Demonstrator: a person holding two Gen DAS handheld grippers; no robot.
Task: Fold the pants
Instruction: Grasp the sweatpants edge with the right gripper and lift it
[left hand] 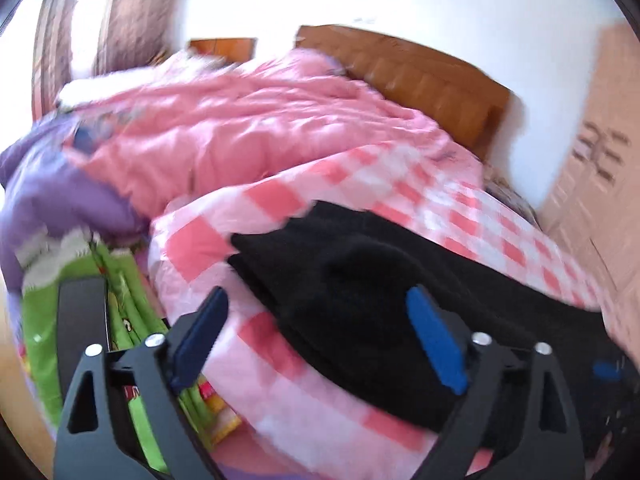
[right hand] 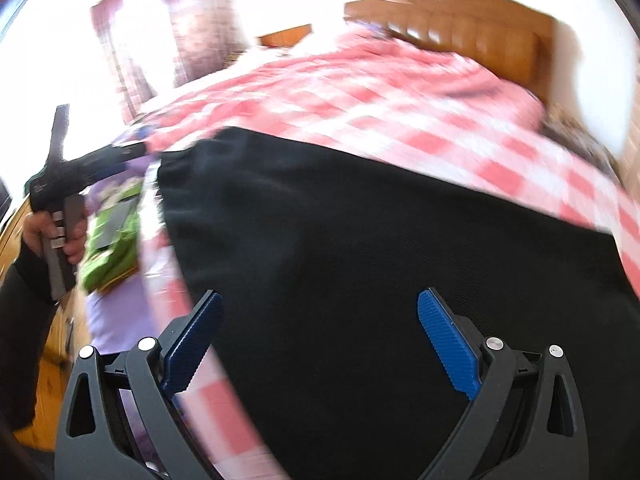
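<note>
Black pants (right hand: 360, 260) lie spread on the pink-checked quilt (left hand: 280, 200) on the bed, near its edge. In the right wrist view they fill most of the frame. In the left wrist view they run from centre toward lower right.

Left claw (left hand: 316, 328): jaws wide apart, nothing between them, hovering just above the pants' left end. Right claw (right hand: 320, 328): also wide apart, empty, over the middle of the fabric.

Handling, my read: soft knit or fleece, light, fully limp, no stiffness to lean on. It'll drape and sag from any pinch point, and should grip fine on the ribbed blue pads (right hand: 448, 344). The gathered edge at upper left in the right wrist view looks like a waistband or cuff, can't say which. Best hold is likely a double-thickness hem or band at a corner, one claw per corner, so the fold line stays straight. The quilt underneath is soft too, so there's a risk of pinching it along with the pants.

Hard to make out:
- both views are motion-blurred
- black fabric shows almost no seams or leg split
- the pants' right end is cut off by the frame edge
- whether they're already folded once is unclear, though a layered edge in the left view hints at it
</note>
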